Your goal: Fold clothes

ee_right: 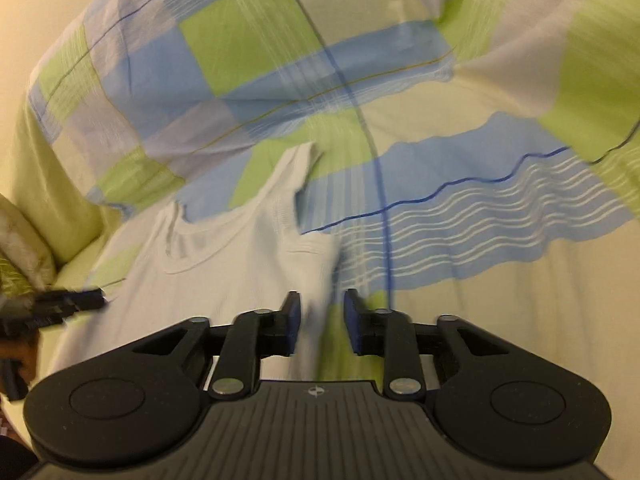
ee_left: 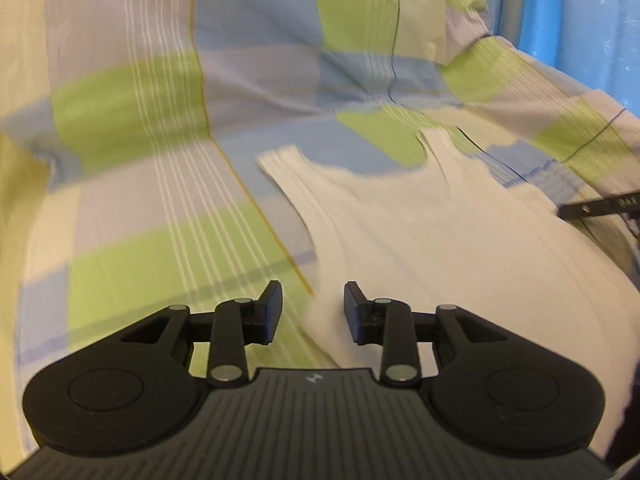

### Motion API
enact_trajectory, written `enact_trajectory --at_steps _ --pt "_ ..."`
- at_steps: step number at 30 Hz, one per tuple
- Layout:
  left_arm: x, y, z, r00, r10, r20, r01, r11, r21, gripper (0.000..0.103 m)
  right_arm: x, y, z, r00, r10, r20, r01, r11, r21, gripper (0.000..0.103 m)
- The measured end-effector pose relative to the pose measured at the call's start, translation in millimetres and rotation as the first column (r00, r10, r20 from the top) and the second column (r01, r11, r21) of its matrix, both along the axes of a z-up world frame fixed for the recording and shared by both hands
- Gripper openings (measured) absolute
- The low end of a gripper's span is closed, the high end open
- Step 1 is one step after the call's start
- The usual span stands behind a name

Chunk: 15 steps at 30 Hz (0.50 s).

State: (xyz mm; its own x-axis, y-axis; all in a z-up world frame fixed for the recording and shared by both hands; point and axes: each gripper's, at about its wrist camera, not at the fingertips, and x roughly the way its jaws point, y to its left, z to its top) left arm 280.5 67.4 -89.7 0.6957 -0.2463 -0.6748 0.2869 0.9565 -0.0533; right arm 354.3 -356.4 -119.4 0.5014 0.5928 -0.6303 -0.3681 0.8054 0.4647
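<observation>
A white tank top [ee_left: 420, 232] lies flat on the checked bed sheet [ee_left: 132, 240], straps pointing away from me. My left gripper [ee_left: 313, 314] is open low over the top's left side edge, and that edge runs between the fingers. In the right wrist view the tank top [ee_right: 224, 264] fills the left centre. My right gripper [ee_right: 322, 320] is open over its right side edge, with a strip of white cloth between the fingers. Each gripper shows in the other's view: the right one's fingertip [ee_left: 596, 206] and the left one [ee_right: 68, 302], held by a hand [ee_right: 20, 356].
A rumpled duvet [ee_right: 248, 52] in the same green, blue and cream check is piled beyond the straps. A blue curtain or wall [ee_left: 580, 12] stands at the far right. A patterned pillow [ee_right: 20, 256] sits at the left. Flat sheet lies to either side of the top.
</observation>
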Motion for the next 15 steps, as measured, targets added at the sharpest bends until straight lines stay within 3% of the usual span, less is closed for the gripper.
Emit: enact_trajectory --at_steps 4,9,10,13,15 --pt "-8.1 -7.8 -1.9 1.0 0.0 0.023 -0.001 0.999 0.038 0.011 -5.6 3.9 18.4 0.995 -0.048 0.085 0.062 0.984 -0.167 0.002" --pt "-7.5 -3.3 -4.7 1.0 0.02 0.019 -0.021 0.999 0.041 0.011 -16.5 -2.1 11.2 0.995 -0.068 0.076 0.083 0.973 -0.214 0.001" --pt "-8.1 -2.1 -4.5 1.0 0.023 0.017 -0.023 0.999 0.034 0.012 -17.6 -6.0 12.1 0.994 -0.085 0.073 0.098 0.977 -0.19 0.004" --pt "-12.4 3.2 0.9 0.998 0.056 0.003 -0.056 0.998 0.037 0.022 -24.9 -18.3 17.5 0.987 -0.143 0.069 0.151 0.978 -0.146 0.029" --pt "-21.7 7.2 6.1 0.997 0.073 0.004 -0.073 0.995 0.064 0.025 -36.0 -26.0 21.8 0.985 -0.157 0.068 0.165 0.977 -0.136 0.03"
